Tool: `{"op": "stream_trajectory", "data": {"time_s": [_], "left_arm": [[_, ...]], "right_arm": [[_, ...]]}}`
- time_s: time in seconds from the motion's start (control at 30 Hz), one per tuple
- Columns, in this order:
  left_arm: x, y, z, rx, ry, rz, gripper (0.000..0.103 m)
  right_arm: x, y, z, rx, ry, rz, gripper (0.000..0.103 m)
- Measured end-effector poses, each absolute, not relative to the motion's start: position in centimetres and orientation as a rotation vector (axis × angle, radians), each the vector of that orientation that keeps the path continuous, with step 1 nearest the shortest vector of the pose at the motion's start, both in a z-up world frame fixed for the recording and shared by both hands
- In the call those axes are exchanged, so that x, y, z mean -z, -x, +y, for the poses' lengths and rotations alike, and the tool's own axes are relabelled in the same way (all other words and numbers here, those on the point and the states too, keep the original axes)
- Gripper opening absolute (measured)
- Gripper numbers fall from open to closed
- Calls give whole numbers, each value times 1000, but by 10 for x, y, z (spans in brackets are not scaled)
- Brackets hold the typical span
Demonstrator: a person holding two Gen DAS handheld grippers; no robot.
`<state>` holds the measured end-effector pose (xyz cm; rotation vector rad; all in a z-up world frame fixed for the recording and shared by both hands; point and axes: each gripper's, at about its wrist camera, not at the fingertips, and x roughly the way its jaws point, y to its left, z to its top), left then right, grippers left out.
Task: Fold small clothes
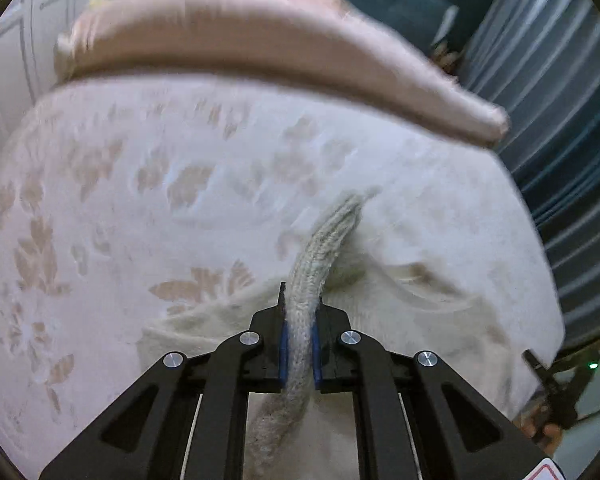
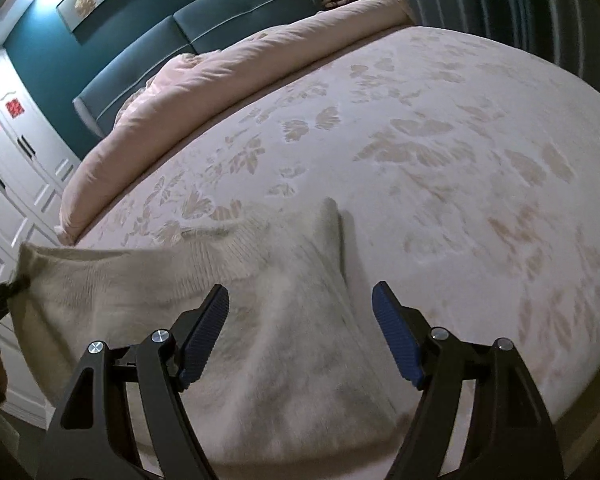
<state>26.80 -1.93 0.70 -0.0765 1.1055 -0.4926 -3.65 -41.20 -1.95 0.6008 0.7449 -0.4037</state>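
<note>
A cream knitted sweater point(image 2: 260, 320) lies on the bed near its front edge. In the left wrist view my left gripper point(image 1: 300, 312) is shut on a ribbed edge of the sweater point(image 1: 320, 248), which runs up between the blue pads and lifts off the bedspread. The rest of the sweater point(image 1: 400, 312) spreads to the right of that edge. In the right wrist view my right gripper point(image 2: 300, 300) hangs open just above the sweater body, with nothing pressed between its blue pads point(image 2: 208, 328). The left gripper point(image 2: 4, 292) shows at the far left edge, holding a sweater corner.
A pale bedspread point(image 2: 440, 160) with a leaf pattern covers the bed. A rolled pink duvet point(image 2: 220, 92) lies along the far side against a teal headboard point(image 2: 140, 68). White wardrobe doors point(image 2: 16, 168) stand to the left. Striped curtains point(image 1: 560, 120) hang past the bed.
</note>
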Motion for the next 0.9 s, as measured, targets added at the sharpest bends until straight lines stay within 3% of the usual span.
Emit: {"op": "stream_trajectory", "data": {"time_s": [0.27, 0.3, 0.33, 0.37, 0.47, 0.6, 0.73, 0.83, 0.9], "left_arm": [[72, -259, -7, 402, 112, 1244, 7], [72, -254, -3, 398, 125, 1239, 7], [69, -251, 0, 401, 134, 1233, 7], [64, -249, 3, 406, 145, 1220, 7], [28, -240, 12, 444, 179, 1117, 7], [27, -249, 20, 366, 181, 1095, 7], [72, -263, 24, 324, 227, 1215, 7], [94, -255, 18, 291, 158, 1227, 8], [96, -251, 21, 280, 171, 1216, 11]], "right_arm": [[56, -52, -421, 414, -444, 920, 74], [63, -61, -419, 414, -416, 950, 69], [69, -70, -417, 400, -388, 988, 35], [67, -76, -415, 383, -371, 1011, 17], [14, -63, -413, 283, -423, 822, 10], [-56, -21, -424, 176, -521, 491, 8], [12, -61, -444, 364, -430, 799, 7], [7, -57, -434, 286, -453, 721, 11], [29, -72, -430, 351, -372, 822, 17]]}}
